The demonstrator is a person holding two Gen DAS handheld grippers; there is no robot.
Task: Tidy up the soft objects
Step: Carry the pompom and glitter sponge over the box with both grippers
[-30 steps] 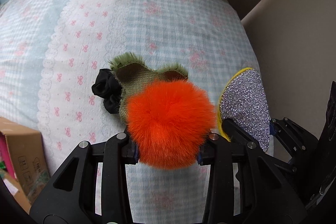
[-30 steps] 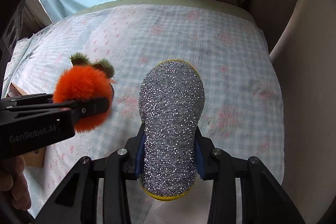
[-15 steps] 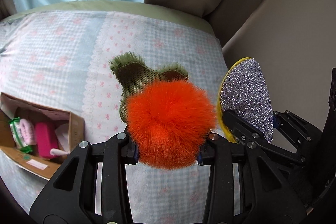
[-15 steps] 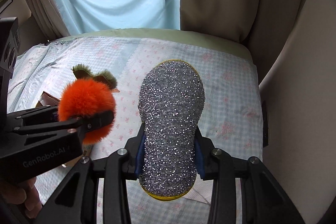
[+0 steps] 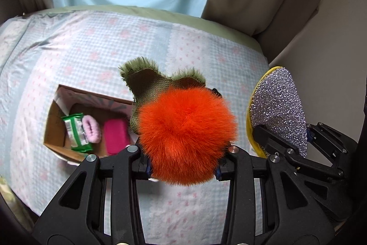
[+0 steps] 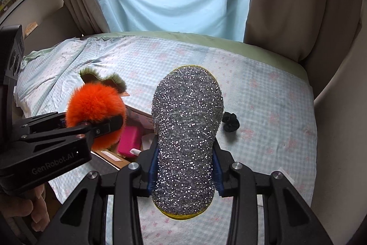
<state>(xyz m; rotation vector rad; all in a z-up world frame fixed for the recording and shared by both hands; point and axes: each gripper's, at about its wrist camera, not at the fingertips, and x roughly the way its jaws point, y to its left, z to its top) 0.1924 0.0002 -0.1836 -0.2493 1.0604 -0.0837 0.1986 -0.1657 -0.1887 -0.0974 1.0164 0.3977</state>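
both hands have lifted off the bed (image 6: 263, 93): left gripper (image 5: 183, 161) fingers pinching the orange pompom (image 5: 185, 134), right gripper (image 6: 183, 167) fingers pinching the glitter sponge (image 6: 187, 130), cardboard box (image 5: 51, 128) now below, ready for drop-off

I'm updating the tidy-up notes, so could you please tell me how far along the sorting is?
Done: a pink block, a pink scrunchie and a green packet lie in the cardboard box. In hand: the left claw holds an orange pompom; the right claw holds a glittery sponge. Left: a black scrunchie on the bed.

box (image 5: 51, 130) on bed (image 5: 206, 54), scrunchie (image 6: 231, 121) rightward (apart)
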